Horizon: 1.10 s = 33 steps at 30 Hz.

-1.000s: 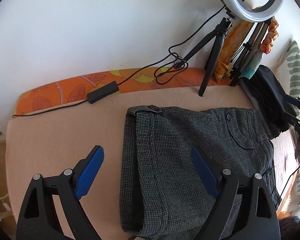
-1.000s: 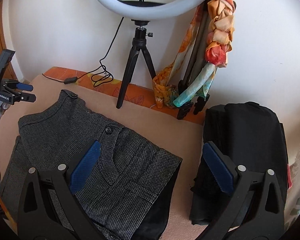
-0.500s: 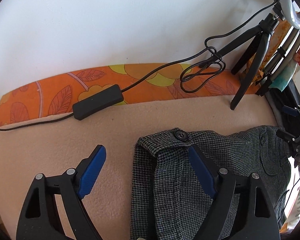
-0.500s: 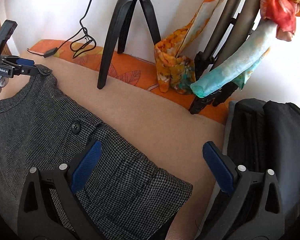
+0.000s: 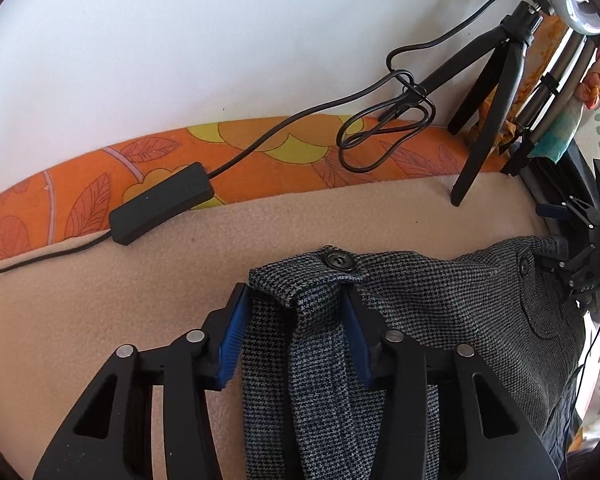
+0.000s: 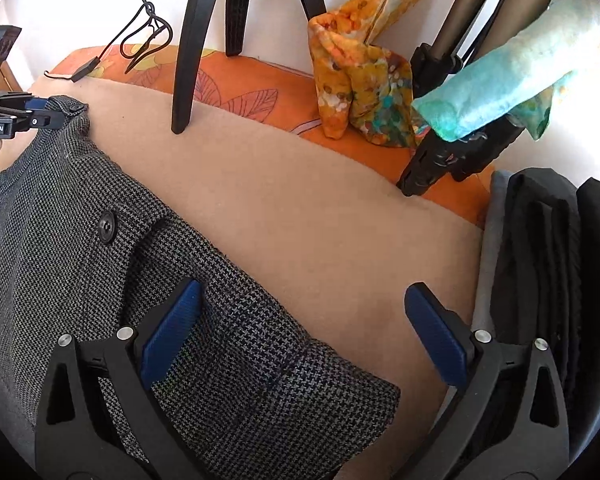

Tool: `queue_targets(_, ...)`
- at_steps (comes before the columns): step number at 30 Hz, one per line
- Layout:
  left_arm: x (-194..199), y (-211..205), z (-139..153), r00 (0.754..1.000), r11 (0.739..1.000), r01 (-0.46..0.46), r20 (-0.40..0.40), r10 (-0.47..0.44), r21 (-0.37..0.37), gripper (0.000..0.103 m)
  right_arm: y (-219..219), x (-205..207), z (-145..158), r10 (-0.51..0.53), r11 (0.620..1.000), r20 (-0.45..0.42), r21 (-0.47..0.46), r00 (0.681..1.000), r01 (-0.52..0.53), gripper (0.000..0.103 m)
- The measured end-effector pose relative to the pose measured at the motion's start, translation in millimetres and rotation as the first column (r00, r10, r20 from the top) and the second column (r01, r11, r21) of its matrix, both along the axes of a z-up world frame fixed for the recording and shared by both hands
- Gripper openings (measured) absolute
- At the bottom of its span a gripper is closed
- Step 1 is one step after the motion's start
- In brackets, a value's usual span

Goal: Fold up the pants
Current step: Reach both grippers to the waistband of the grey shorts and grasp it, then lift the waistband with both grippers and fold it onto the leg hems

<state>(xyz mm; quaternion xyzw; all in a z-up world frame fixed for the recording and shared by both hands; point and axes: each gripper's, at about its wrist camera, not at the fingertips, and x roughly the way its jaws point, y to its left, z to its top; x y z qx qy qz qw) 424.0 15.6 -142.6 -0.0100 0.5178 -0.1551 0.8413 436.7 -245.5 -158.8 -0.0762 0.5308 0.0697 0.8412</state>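
Grey houndstooth pants (image 5: 440,320) lie folded on a beige blanket (image 5: 100,300). My left gripper (image 5: 296,332) is shut on the far left corner of the pants' waistband, just below its black button (image 5: 340,261). In the right wrist view the pants (image 6: 100,248) spread to the left, and my right gripper (image 6: 300,320) is open, its left finger over the fabric and its right finger over the blanket, straddling the pants' right corner (image 6: 352,396). The left gripper also shows in the right wrist view (image 6: 20,116) at the far waistband corner.
A ring-light tripod (image 5: 492,92) stands at the back with its cable and black inline controller (image 5: 160,208) on an orange floral sheet (image 5: 280,152). A stack of dark folded clothes (image 6: 548,280) lies to the right. Colourful scarves (image 6: 364,92) hang on a second stand.
My left gripper has closed from open onto the waistband corner. Both grippers have moved forward and lower toward the far edge of the pants. The right gripper stays open.
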Motion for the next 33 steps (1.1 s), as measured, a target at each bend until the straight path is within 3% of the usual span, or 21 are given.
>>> queue_targets(3, -3.9, -2.5, -0.7, 1.0, 1.0, 0.014, 0.027, -0.014, -0.006, 0.035, -1.0, -4.2, 0.9, 0.031, 0.995, -0.017, 0.094, 0.999, -0.029, 0.068)
queue_targets(4, -5.0, -2.7, -0.6, 0.999, 1.0, 0.015, 0.031, -0.015, -0.014, 0.034, 3.2, -7.5, 3.6, 0.044, 0.995, -0.015, 0.095, 0.999, -0.043, 0.054)
queue_targets(7, -6.6, -4.8, 0.6, 0.999, 0.999, 0.027, 0.033, -0.026, -0.03, 0.026, 15.5, -13.5, 9.0, 0.076, 0.996, -0.013, 0.05, 0.997, -0.075, 0.029)
queue_targets(10, -11.9, -3.7, 7.7, 0.998, 0.999, 0.033, 0.06, -0.031, -0.034, 0.021, 27.0, -19.9, 16.5, 0.084, 0.996, 0.001, -0.023, 0.996, -0.084, 0.019)
queue_targets(21, -51.9, 7.7, 59.3, 0.981, 0.996, 0.041, 0.192, -0.026, -0.078, 0.013, 41.5, -56.1, 73.1, 0.047, 0.996, 0.133, -0.076, 0.99, -0.037, 0.013)
queue_targets(33, -137.9, 3.3, 131.4, 0.946, 0.988, 0.072, 0.322, -0.024, -0.138, 0.005, 64.8, -138.5, 152.6, 0.058, 0.996, 0.267, -0.081, 0.962, -0.038, 0.013)
